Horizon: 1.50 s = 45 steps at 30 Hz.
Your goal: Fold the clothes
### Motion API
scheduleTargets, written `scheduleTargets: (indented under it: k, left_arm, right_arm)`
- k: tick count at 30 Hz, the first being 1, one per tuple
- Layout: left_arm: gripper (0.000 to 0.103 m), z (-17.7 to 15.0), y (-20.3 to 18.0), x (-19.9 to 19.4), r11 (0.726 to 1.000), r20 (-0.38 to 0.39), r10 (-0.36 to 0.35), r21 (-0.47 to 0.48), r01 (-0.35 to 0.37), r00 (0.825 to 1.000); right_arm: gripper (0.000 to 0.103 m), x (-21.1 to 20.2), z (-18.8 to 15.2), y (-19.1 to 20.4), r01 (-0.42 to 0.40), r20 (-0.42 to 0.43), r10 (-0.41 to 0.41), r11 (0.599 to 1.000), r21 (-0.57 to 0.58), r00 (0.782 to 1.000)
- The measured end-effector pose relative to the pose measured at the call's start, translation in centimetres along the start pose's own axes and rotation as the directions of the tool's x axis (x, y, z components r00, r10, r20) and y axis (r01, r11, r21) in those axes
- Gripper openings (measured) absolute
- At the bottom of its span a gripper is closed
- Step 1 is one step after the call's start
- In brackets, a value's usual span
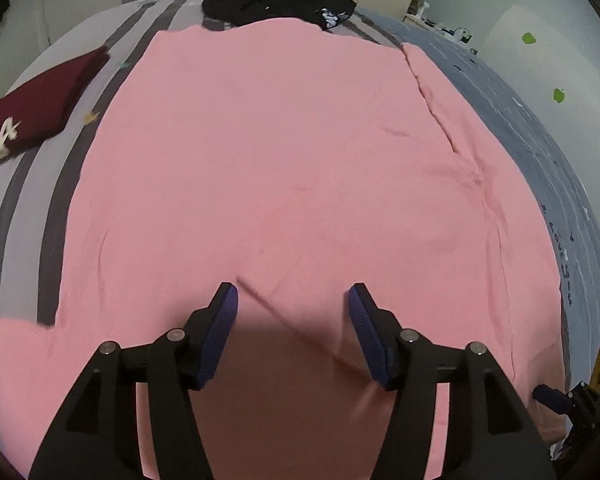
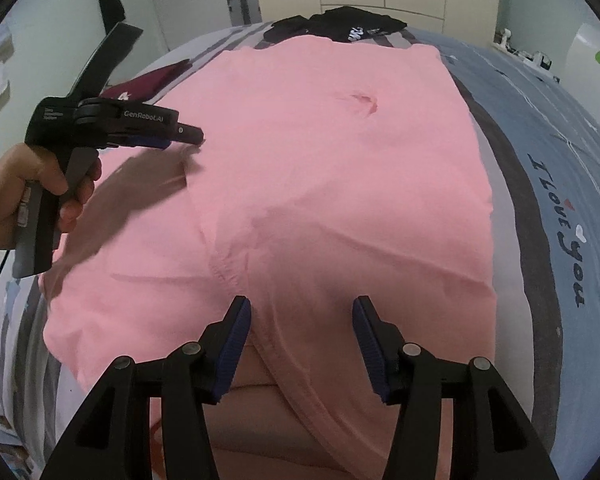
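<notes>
A big pink shirt lies spread flat on the bed and fills the middle of both views. The left gripper hangs low over the shirt near the bottom of its frame — its two blue fingers stand wide apart and hold nothing. The right gripper is the same, wide open with nothing in it, and a seam of the shirt runs down between its fingers. At the left of the right view, a hand grips the left tool's handle. A black pile of clothes sits at the top, and a dark red shirt lies at the upper left.
</notes>
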<state>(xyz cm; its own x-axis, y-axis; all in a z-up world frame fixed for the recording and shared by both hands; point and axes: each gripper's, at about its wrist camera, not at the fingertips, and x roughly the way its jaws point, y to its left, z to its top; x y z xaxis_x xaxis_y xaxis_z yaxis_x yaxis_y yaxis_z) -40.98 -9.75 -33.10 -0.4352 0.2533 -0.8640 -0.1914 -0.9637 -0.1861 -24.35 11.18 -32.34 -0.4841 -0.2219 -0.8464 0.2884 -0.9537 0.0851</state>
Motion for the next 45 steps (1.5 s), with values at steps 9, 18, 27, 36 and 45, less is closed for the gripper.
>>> scheduleTargets:
  k: [9,18,27,36,45]
  left_arm:
    - [0.005,1.5,1.0,-0.1,0.995,0.004,-0.099,-0.019,0.099,0.995]
    - [0.004,2.1,1.2,-7.9,0.958,0.149,-0.258,-0.091,0.273,0.955]
    - [0.004,2.9,2.3,-10.6,0.936,0.164,-0.29,-0.157,0.315,0.943]
    - [0.001,2.7,4.1,-11.4,0.93,0.156,-0.27,-0.214,0.299,0.95]
    - [0.002,0.6,5.5,-7.9,0.96,0.085,-0.198,-0.185,0.211,0.976]
  right_arm:
    - [0.049,0.2,0.1,0.8,0.013,0.002,-0.013,1.0,-0.007,1.0]
    - [0.059,0.4,1.1,3.0,0.046,0.035,-0.045,0.998,-0.039,0.998]
    - [0.06,1.4,1.9,5.3,0.088,0.057,-0.084,0.994,-0.07,0.995]
    - [0.032,3.6,3.3,7.8,0.079,0.069,-0.072,0.991,-0.112,0.995]
    - [0.01,4.5,3.3,7.7,0.032,0.037,-0.029,0.996,-0.089,0.999]
